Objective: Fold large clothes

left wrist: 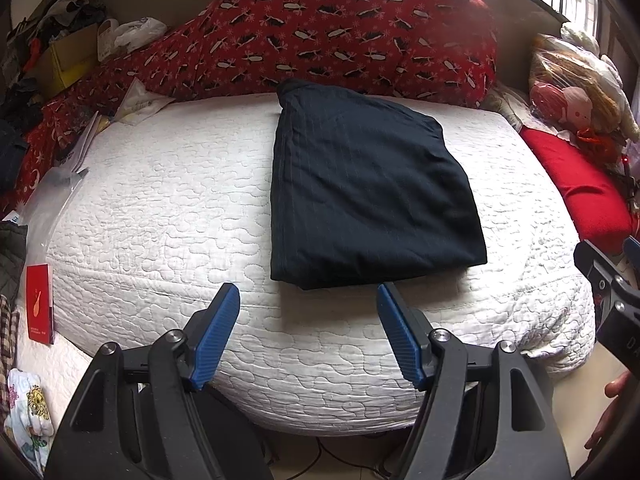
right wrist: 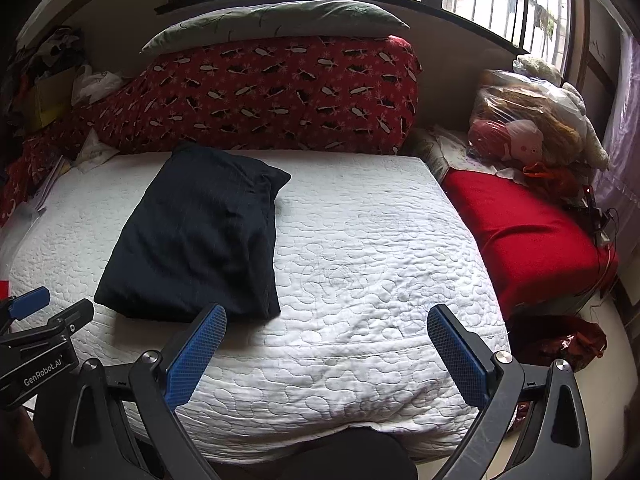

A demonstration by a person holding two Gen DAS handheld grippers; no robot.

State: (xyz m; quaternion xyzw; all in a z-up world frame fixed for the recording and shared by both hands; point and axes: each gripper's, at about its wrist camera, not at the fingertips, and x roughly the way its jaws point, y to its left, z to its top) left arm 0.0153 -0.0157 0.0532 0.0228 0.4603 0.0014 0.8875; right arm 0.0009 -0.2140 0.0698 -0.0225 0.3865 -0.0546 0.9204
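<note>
A dark navy garment (left wrist: 368,184) lies folded into a flat rectangle on the white quilted bed (left wrist: 168,208); in the right wrist view the garment (right wrist: 200,236) sits left of centre on the bed (right wrist: 380,264). My left gripper (left wrist: 308,300) hovers just in front of the garment's near edge, open, with nothing between its blue pads. My right gripper (right wrist: 326,320) is open too, over bare quilt to the right of the garment's near corner, holding nothing. Each gripper shows at the edge of the other's view.
A red patterned duvet (left wrist: 340,36) with a pillow on top lines the far side. A red cushion (right wrist: 524,236) and bagged soft toys (right wrist: 532,128) sit at the right. Papers, a red booklet (left wrist: 40,304) and clutter (left wrist: 60,32) fill the left side.
</note>
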